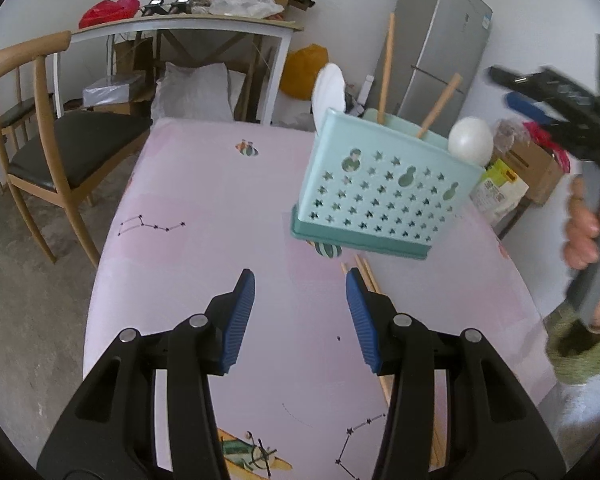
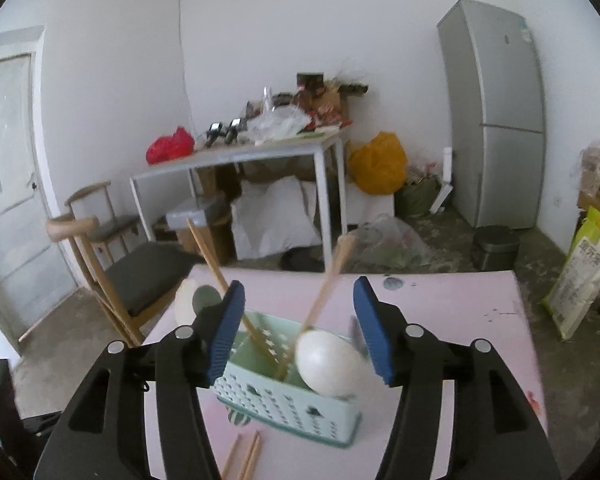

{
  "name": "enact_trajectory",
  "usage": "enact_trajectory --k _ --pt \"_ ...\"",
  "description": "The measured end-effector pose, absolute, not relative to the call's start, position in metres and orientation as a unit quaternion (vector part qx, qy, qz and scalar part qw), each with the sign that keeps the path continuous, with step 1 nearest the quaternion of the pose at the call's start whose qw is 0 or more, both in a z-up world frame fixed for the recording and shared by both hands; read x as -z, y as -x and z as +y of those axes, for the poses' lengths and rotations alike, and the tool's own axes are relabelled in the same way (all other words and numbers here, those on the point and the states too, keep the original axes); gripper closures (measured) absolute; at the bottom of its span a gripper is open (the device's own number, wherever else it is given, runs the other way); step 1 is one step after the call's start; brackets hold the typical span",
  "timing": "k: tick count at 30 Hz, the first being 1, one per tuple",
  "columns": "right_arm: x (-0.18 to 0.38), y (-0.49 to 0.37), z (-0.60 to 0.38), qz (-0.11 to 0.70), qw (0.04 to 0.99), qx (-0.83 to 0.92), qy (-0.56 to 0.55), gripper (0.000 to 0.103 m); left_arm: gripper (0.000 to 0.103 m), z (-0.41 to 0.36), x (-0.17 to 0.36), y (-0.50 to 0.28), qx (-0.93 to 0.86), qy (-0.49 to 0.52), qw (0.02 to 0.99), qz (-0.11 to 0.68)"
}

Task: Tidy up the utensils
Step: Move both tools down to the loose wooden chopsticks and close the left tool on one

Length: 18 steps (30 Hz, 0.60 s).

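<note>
A teal perforated utensil holder [image 1: 384, 196] stands on the pink table [image 1: 204, 200]. In it are two white spoons [image 1: 330, 88] [image 1: 471, 140] and two wooden chopsticks [image 1: 386, 68]. A loose pair of chopsticks [image 1: 366, 276] lies on the table in front of it, just past my left gripper's right finger. My left gripper [image 1: 300, 280] hovers open and empty short of the holder. My right gripper [image 2: 300, 292] is open above the holder [image 2: 288, 400], with a white spoon [image 2: 328, 364] and a leaning chopstick [image 2: 332, 276] showing between its fingers, untouched by the pads.
A wooden chair [image 1: 60, 152] stands at the table's far left corner. Behind it is a cluttered side table [image 1: 188, 24], and a grey fridge [image 2: 496, 120] stands at the back right. A hand [image 1: 584, 228] holds the right gripper at the table's right edge.
</note>
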State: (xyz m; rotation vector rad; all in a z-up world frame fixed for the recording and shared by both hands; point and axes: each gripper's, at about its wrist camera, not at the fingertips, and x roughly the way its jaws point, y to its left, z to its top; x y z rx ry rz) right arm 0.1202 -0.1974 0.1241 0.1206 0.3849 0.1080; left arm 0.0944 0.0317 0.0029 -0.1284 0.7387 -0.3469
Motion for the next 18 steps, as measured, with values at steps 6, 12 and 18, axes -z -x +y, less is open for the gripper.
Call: enact_trajectory --k 6,12,18 --pt "-0.109 -0.053 -0.22 0.202 0.973 -0.057 -0.097 0.042 0.058 0.014 0.012 -0.093 0.198 0.045 0.898 0.391" --pt "-0.024 -0.025 -0.219 0.325 0.929 -0.056 -0.166 0.042 0.058 -0.02 0.035 -0.093 0.22 0.013 0.878 0.424" --pt "0.026 -0.004 -0.207 0.387 0.898 -0.062 -0.202 0.042 0.069 -0.043 0.05 -0.097 0.215 -0.027 0.872 0.44"
